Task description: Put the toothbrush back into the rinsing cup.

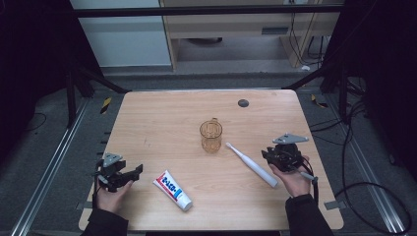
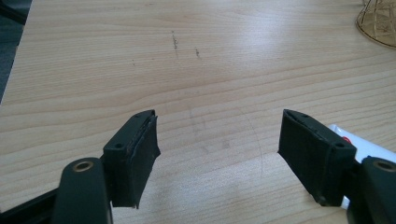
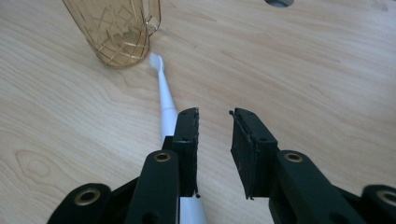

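Observation:
An amber see-through cup with a handle stands upright mid-table. A white toothbrush lies flat to its right, brush head towards the cup. A white, blue and red toothpaste tube lies near the front edge. My right gripper is held just right of the toothbrush handle. In the right gripper view its jaws stand apart with nothing between them, and the toothbrush runs past the left jaw up to the cup. My left gripper is wide open over bare wood, left of the tube.
The wooden table has a dark round grommet at the back centre. Dark floor, metal frame rails and cables surround the table. The cup's base shows at the top right of the left gripper view.

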{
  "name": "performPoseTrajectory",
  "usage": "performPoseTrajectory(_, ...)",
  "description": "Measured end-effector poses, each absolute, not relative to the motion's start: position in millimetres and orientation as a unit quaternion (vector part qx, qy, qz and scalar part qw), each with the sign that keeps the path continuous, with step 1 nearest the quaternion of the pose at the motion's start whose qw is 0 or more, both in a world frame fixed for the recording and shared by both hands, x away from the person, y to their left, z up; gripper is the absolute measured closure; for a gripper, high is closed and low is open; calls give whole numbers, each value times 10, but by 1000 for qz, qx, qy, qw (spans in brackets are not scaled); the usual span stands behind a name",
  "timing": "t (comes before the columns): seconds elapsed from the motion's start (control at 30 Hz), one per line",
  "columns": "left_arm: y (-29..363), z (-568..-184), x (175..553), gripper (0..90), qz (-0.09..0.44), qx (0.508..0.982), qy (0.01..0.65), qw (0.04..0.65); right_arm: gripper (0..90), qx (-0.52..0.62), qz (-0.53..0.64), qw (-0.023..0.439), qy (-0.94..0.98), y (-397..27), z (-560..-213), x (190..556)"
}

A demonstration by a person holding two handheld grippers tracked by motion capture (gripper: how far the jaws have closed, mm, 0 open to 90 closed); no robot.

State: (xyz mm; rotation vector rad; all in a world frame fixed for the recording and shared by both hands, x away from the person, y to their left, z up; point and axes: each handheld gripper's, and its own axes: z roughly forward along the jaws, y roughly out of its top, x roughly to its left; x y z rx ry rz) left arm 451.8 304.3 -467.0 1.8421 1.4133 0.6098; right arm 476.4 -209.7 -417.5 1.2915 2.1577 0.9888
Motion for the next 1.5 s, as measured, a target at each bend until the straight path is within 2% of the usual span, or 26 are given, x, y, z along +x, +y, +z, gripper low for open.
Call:
performPoseTrajectory(0.53, 3042, -4678, 4536, 276, 235, 719, 546, 359, 640, 447, 329, 200, 807, -1778, -4017, 5105)
performPoseTrajectory(1.0, 3033, -4689, 4547, 275, 232, 723, 544, 357, 630, 437, 304, 175, 828, -1585, -4097, 5325)
performPoseTrajectory(1.5, 3032, -4689, 4548, 275, 233, 723, 544, 356, 619, 432, 272, 143, 848, -1543, -4249, 5381)
